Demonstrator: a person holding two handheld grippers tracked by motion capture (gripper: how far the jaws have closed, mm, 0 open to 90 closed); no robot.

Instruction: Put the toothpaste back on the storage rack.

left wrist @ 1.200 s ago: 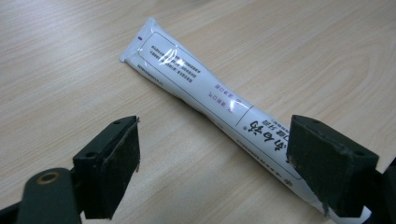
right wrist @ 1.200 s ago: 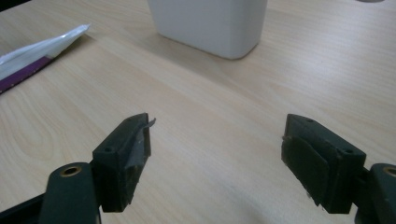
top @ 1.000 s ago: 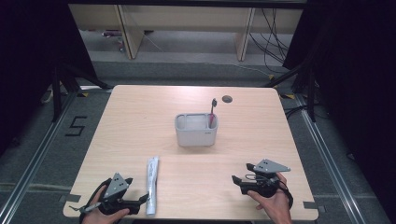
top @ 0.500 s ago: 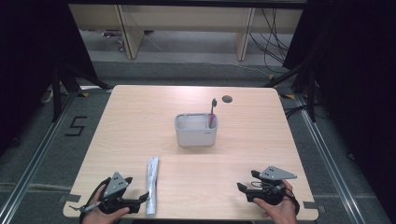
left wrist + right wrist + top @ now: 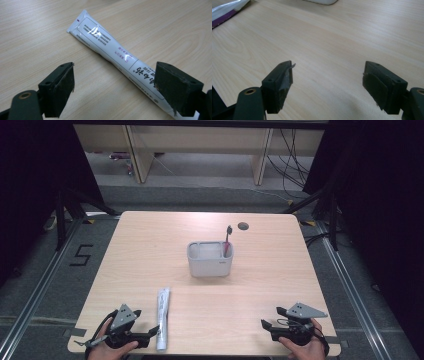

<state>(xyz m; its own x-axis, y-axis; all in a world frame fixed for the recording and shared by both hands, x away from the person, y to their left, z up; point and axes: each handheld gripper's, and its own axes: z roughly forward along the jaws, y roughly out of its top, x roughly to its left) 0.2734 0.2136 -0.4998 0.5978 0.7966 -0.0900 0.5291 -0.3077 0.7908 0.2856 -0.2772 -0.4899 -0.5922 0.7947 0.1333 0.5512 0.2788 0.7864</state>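
Currently the white tube, printed label up, lies flat on the wood surface, running between the left gripper's jaws. Its capped end sits just beside the far-side jaw as seen in the left gripper view; the crimped end points away ahead of the gripper. No pad touches it yet, as far as that view shows.

Left gripper: jaws spread wide, straddling the lower part of the tube, low over the surface. Nothing pinched.

Right gripper: jaws also spread, over bare wood, holding nothing. In its view the tube's crimped end shows at the upper left corner, well apart. In the high view it sits at the near right corner of the surface, well apart from the left gripper.

Ahead of both grippers, mid-surface: grey bin, with a red-handled brush standing upright in its right compartment. The left compartment looks empty.

Progress, judged: brush already in the bin; tube not yet lifted. Grasp is lined up but not closed. Remaining, likely: close on the tube, lift, carry forward, place in the bin.
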